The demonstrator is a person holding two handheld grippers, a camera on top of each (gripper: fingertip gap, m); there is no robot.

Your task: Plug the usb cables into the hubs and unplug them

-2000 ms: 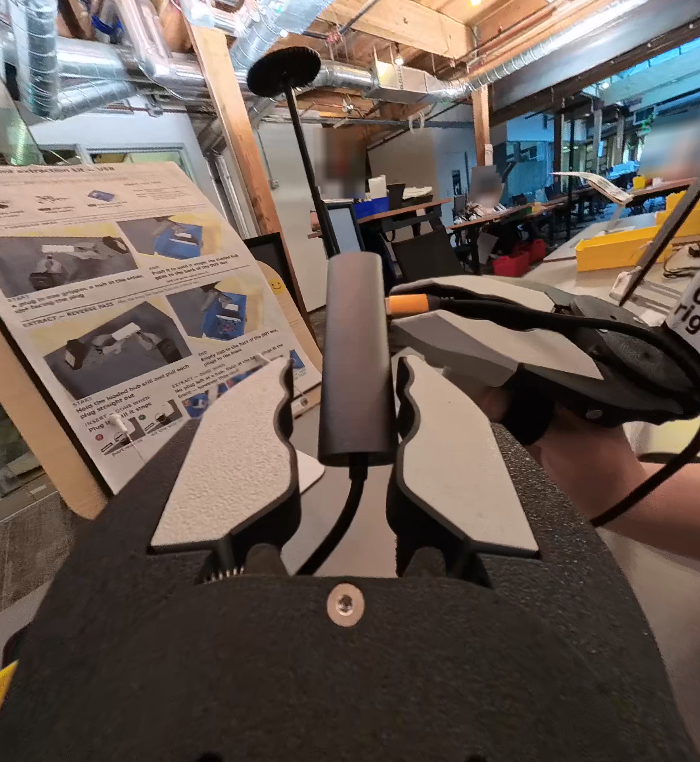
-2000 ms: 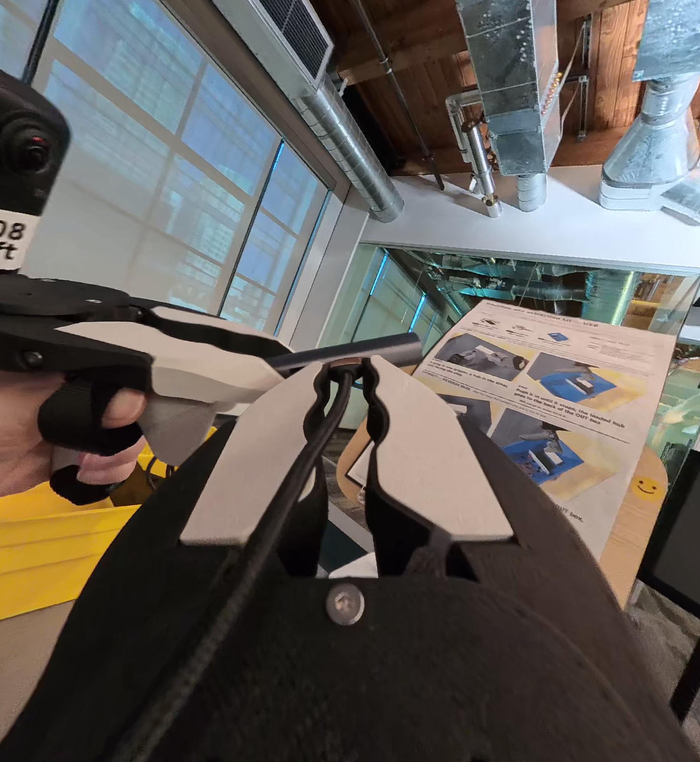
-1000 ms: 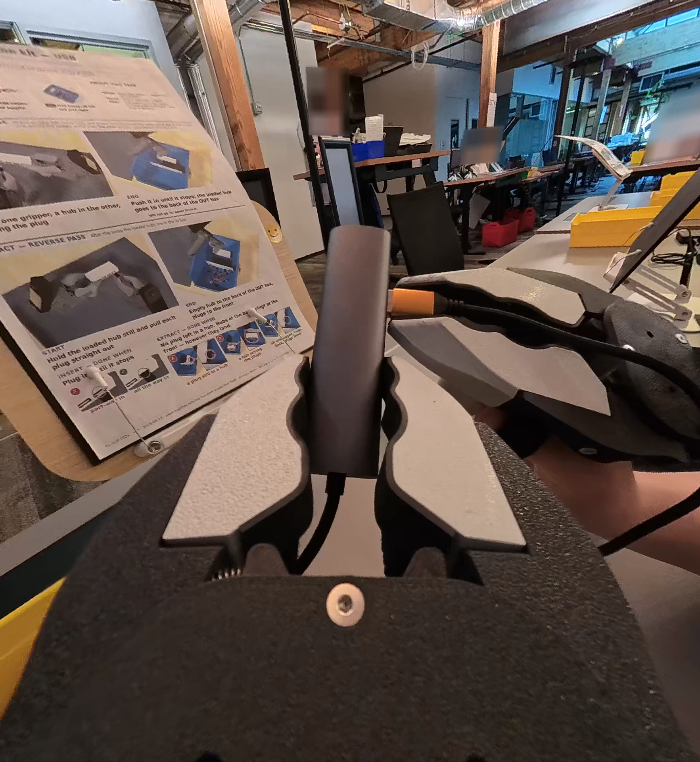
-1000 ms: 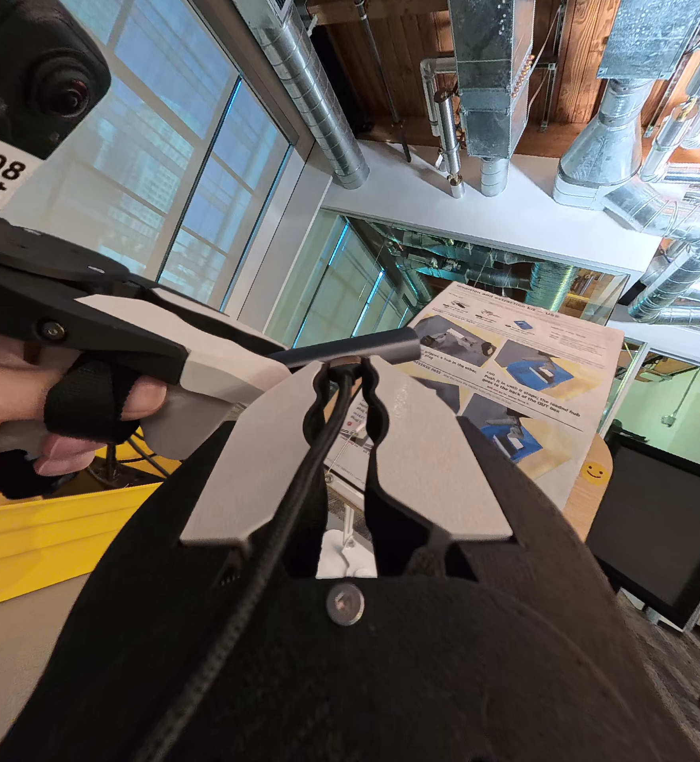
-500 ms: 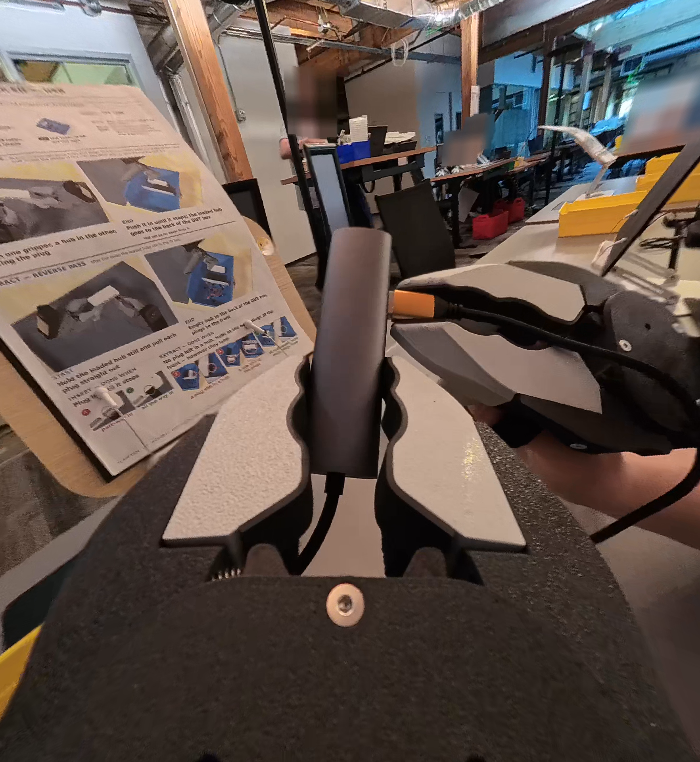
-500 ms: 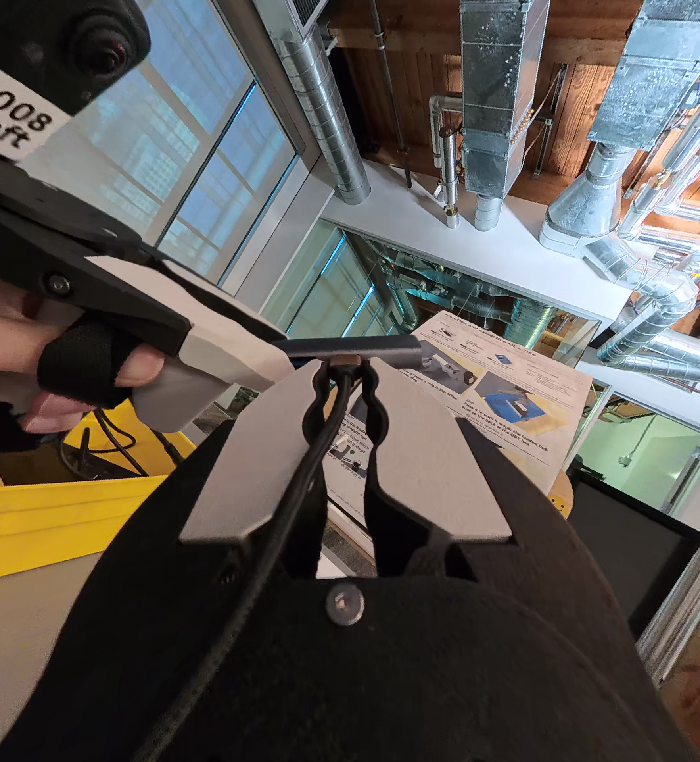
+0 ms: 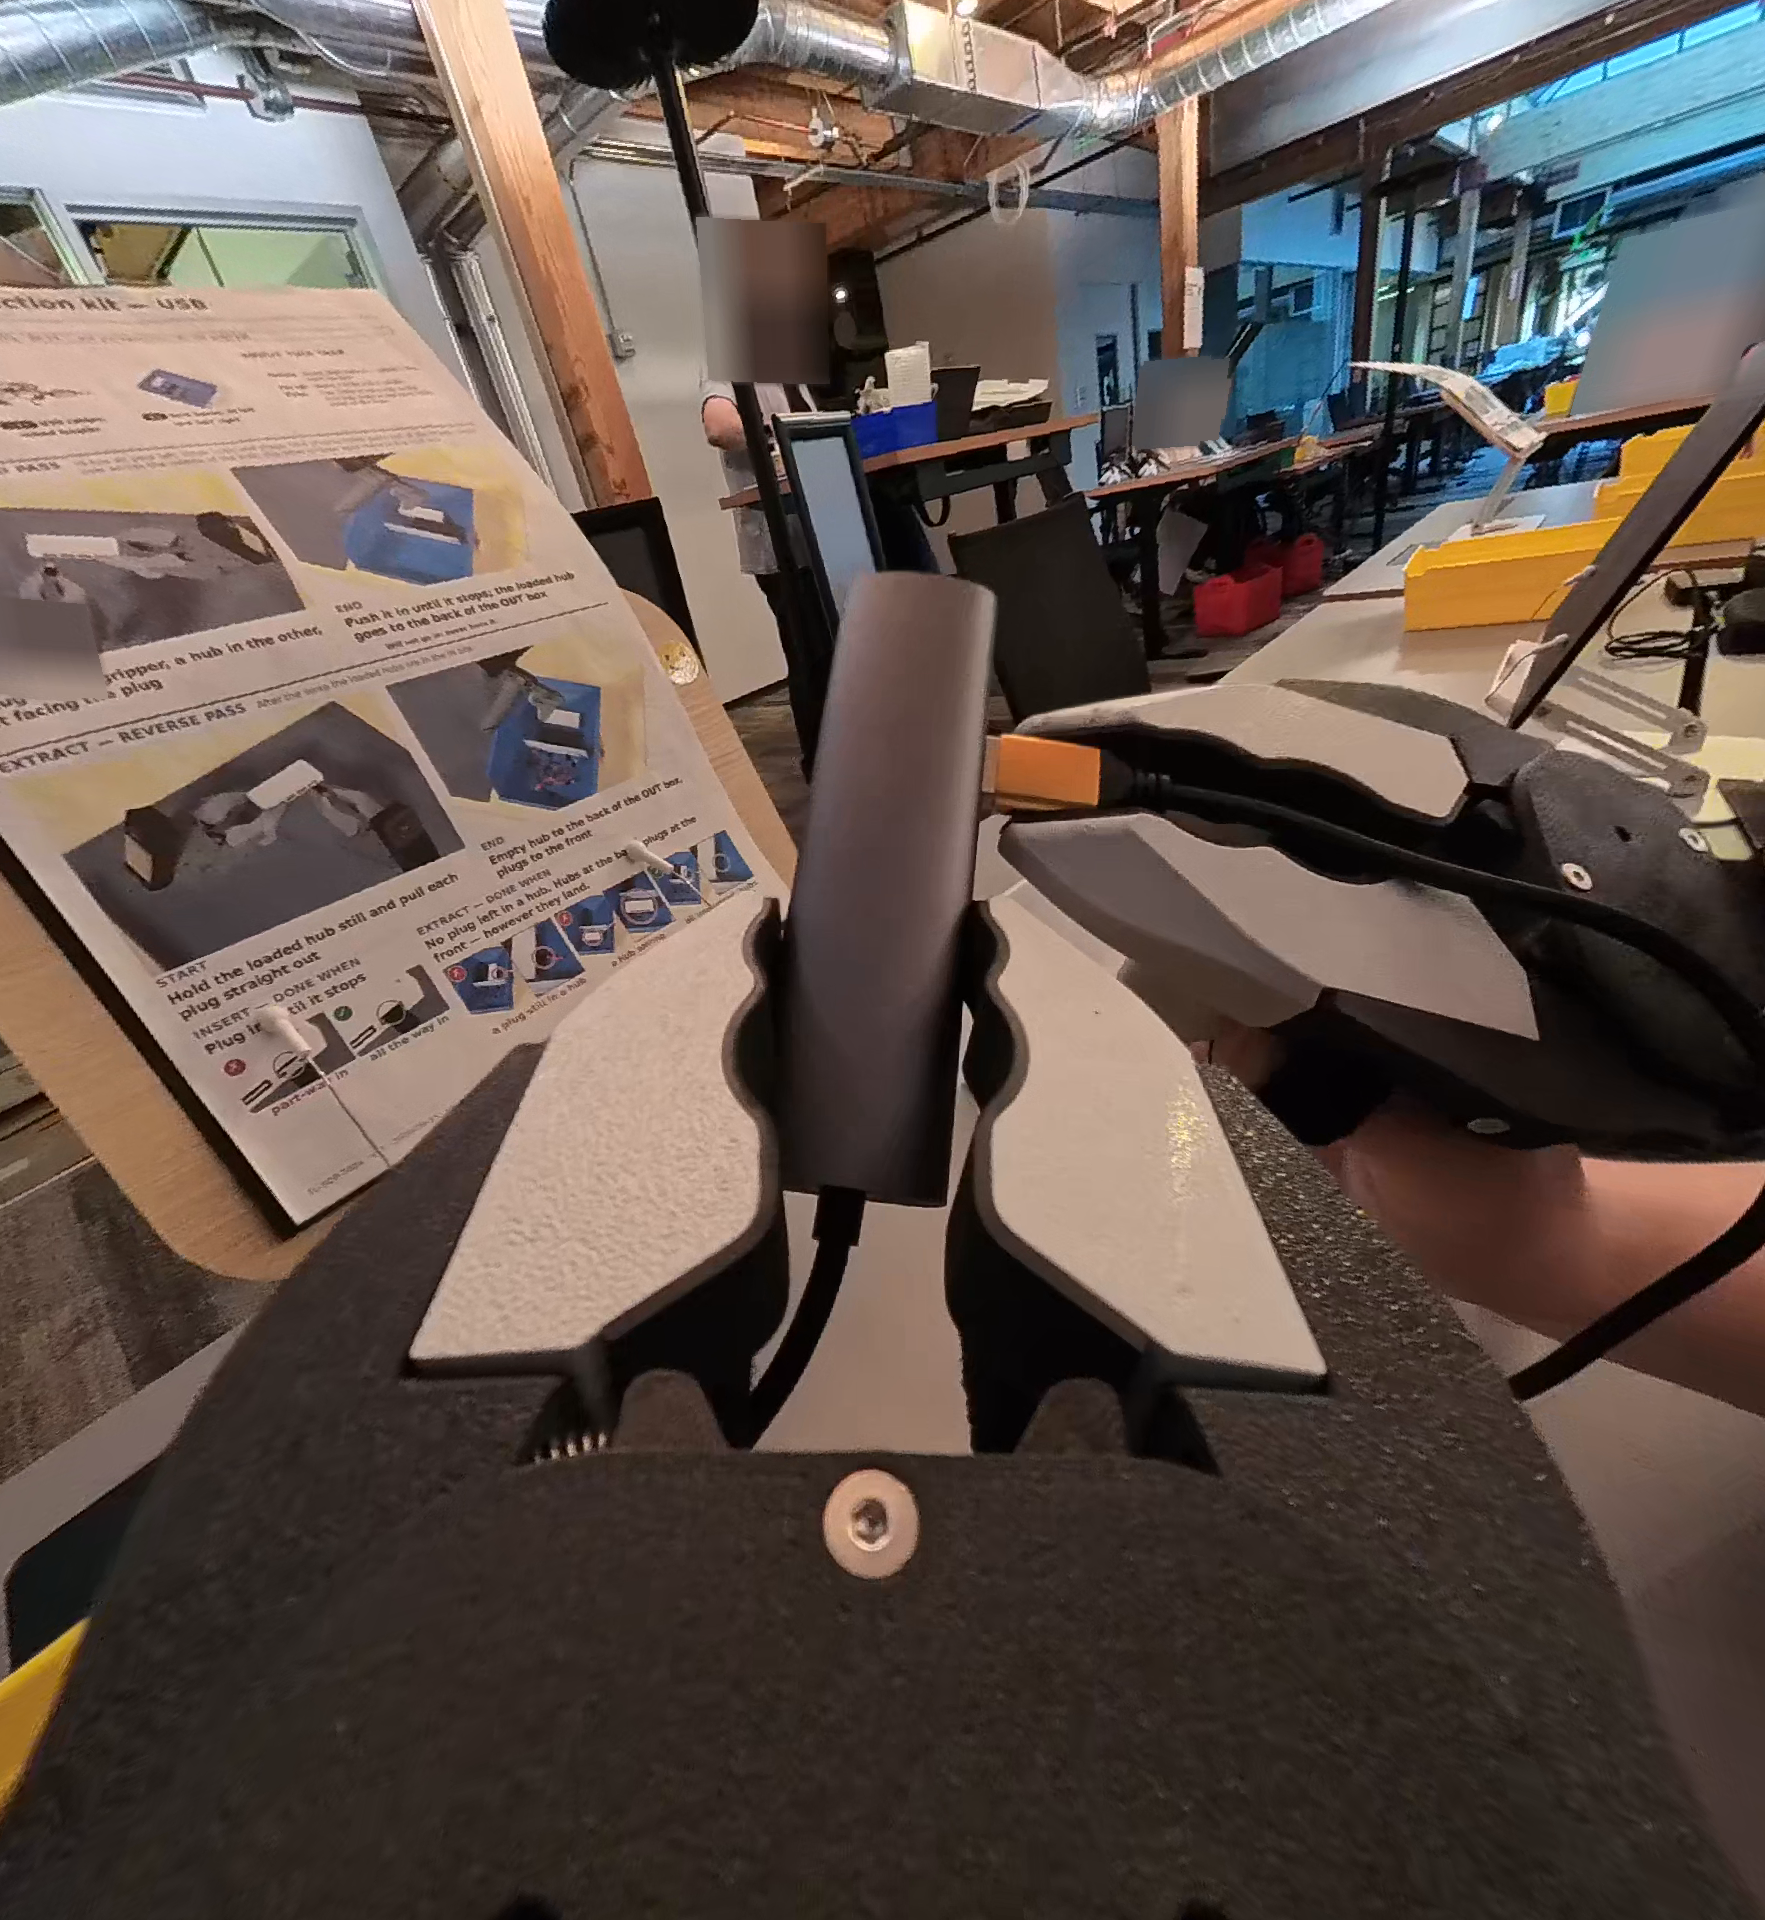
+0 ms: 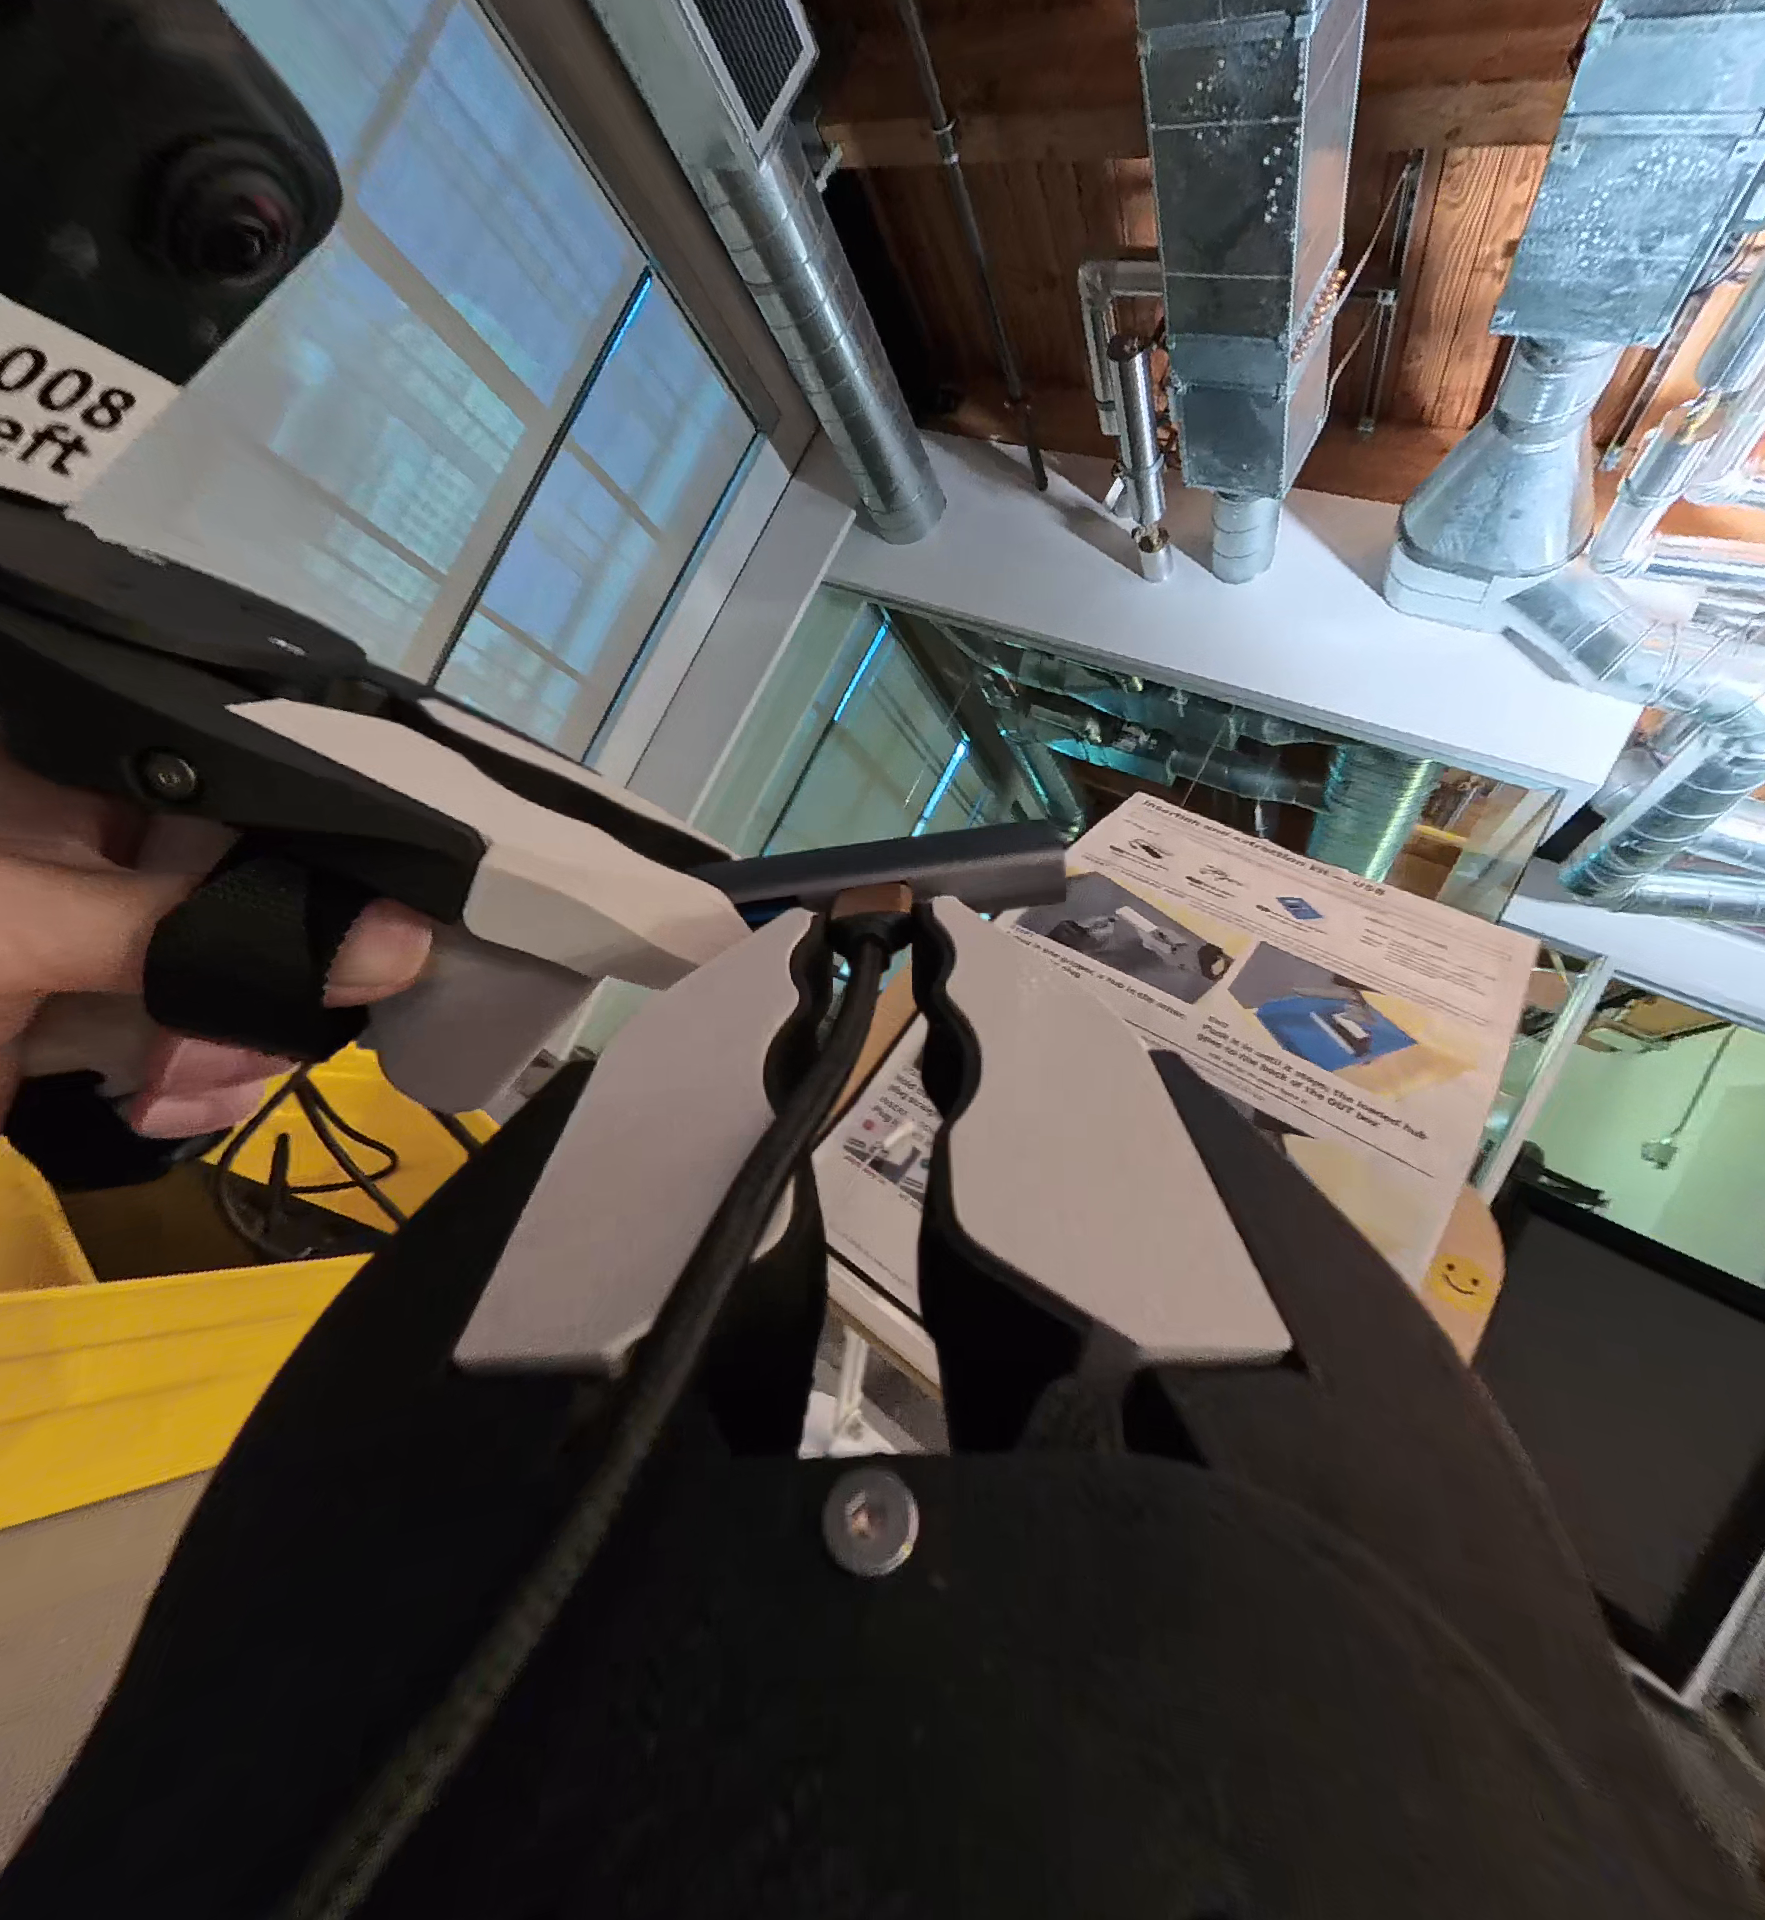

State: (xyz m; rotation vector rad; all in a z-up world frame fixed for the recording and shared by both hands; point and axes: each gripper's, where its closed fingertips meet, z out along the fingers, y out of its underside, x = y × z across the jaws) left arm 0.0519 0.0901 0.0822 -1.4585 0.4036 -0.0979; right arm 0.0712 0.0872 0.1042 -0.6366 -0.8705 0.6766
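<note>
Dark grey USB hub (image 7: 883,894) stands upright, clenched in the left claw (image 7: 870,1023); the right claw (image 8: 862,940) grips an orange USB plug (image 7: 1047,774) pressed against the hub's right side.

Left gripper (image 7: 867,966) is raised off the table, fingers pointed forward and up, closed on a dark hub (image 7: 893,831). Right gripper (image 8: 862,935) is brought in from the right, at right angles to the left, fingers closed on an orange plug (image 7: 1049,774). Each is held by a hand (image 8: 57,966).
</note>
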